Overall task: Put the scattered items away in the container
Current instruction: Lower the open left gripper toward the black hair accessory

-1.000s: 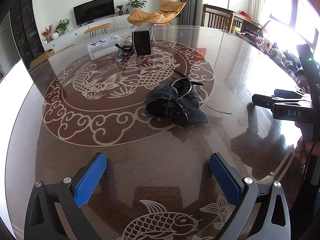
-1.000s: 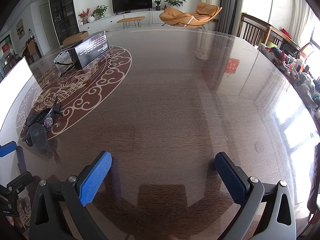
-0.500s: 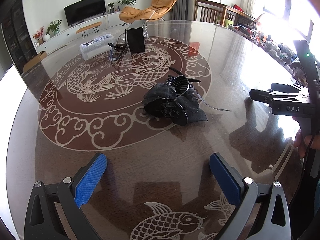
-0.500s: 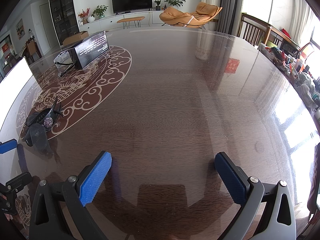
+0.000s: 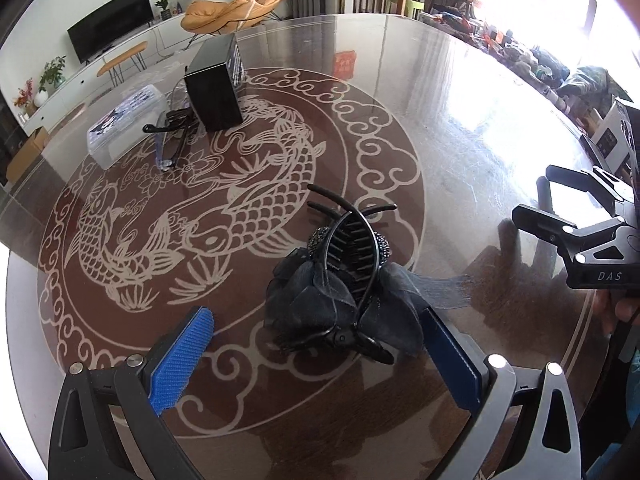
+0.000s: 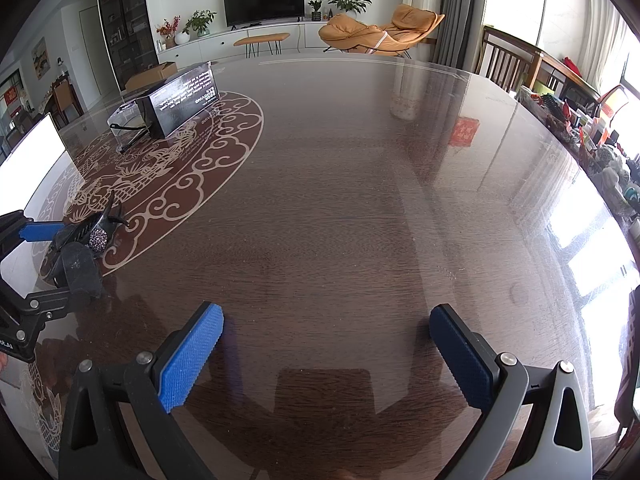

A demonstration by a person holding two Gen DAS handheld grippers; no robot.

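Black gauze and plastic make up the flower-trimmed hair claw clip (image 5: pixel 344 280), which lies on the glass-topped, carp-patterned table (image 5: pixel 460 128). It is found just ahead of the left gripper (image 5: pixel 316 348), between the spread blue pads, its long axis running away from the camera, closer to the right-side pad. The right gripper (image 6: pixel 326 354) is held well apart over bare wood, jaws wide. The clear plastic container (image 5: pixel 124 124) sits far off. "DAS" is read on the right gripper's body.
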